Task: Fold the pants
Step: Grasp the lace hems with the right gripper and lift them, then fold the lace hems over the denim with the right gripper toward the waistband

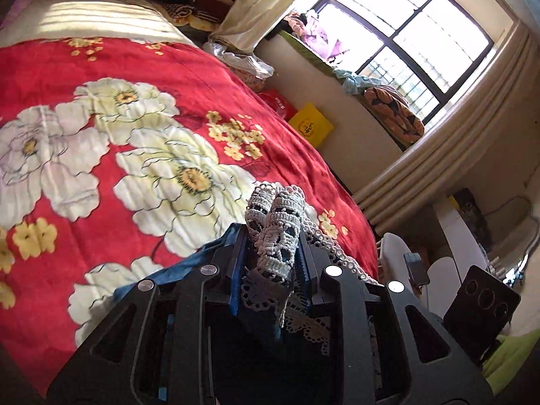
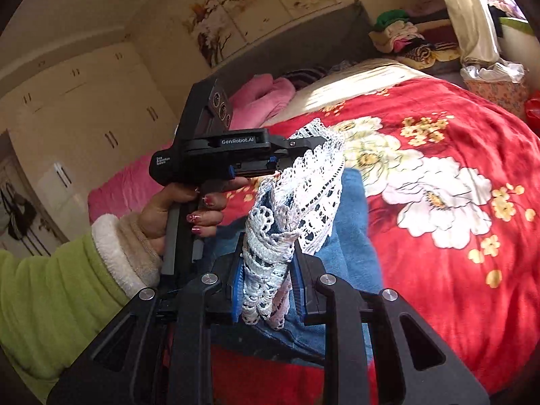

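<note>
Underneath everything lies a bed [image 2: 438,303] covered by a red blanket [image 1: 135,175] printed with large white and yellow flowers; a barred window [image 1: 408,30] with pale curtains lights the room, cream wardrobes [image 2: 84,101] line one wall, and folded clothes [image 2: 401,38] are piled at the head of the bed; pink pillows [image 2: 263,98] sit by the grey headboard.

White lettering on the left gripper [image 2: 297,155] reads "GenRobot.AI", with "Data Acquisition System" on its body; the left hand [image 2: 182,209], in a green sleeve, grips its handle.

Both grippers hold the pants [image 2: 347,236], blue denim trimmed with white lace, lifted above the blanket; the left gripper's fingers [image 1: 243,253] are closed narrowly on a bunched lace edge; the right gripper [image 2: 268,270] likewise pinches lace between its blue-padded fingers [image 2: 236,283], with denim hanging below.
</note>
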### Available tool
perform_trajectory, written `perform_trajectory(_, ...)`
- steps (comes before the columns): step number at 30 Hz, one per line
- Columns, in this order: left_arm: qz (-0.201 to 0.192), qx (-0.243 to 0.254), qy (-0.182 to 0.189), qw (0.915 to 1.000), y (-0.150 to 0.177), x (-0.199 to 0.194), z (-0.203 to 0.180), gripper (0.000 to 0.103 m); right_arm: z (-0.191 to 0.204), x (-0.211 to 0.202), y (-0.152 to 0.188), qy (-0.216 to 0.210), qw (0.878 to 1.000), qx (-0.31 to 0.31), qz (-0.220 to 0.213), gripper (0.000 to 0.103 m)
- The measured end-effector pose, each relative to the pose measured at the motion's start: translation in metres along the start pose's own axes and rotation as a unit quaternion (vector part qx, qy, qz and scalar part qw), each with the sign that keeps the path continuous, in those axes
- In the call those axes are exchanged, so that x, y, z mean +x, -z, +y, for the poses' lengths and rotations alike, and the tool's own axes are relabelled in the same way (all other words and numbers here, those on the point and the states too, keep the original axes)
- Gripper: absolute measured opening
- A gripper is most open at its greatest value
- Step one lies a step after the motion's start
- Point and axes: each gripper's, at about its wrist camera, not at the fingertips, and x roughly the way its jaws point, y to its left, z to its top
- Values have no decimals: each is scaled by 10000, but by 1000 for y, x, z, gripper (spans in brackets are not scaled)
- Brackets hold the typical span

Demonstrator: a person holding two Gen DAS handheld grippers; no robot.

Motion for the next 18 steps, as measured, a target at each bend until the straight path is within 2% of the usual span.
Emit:
perform_trajectory(3, -179, -510, -15, 9985, 17, -15, 25, 37, 13, 27, 18, 29, 9990, -189, 407, 22)
perform_trajectory(4, -289, -640, 29, 9975, 22, -21, 30, 48, 18, 34, 24, 25, 9982, -283, 537, 22)
perform_trajectory(6, -457, -934, 173, 9944, 31, -35, 39, 58, 30, 44, 33, 70, 9963, -480, 708, 22)
perform_trajectory(9, -707, -1238, 325, 9893, 41, -56, 46, 67, 43, 53, 40, 128, 9930, -776, 885, 22)
perform_trajectory(12, -735, -1389, 409, 9867, 49, -65, 47, 77, 56, 59, 47, 157, 9896, -1036, 982, 25)
perform_trajectory(16, -622, -1416, 150, 9879, 57, -60, 48, 75, 61, 68, 54, 209, 9863, -1168, 1150, 26)
perform_trajectory(17, -590, -1389, 8, 9885, 59, -57, 49, 70, 59, 67, 55, 107, 9867, -1082, 1207, 28)
perform_trajectory(18, -516, -1411, -155, 9885, 60, -52, 52, 55, 56, 66, 53, -31, 9872, -986, 1256, 39)
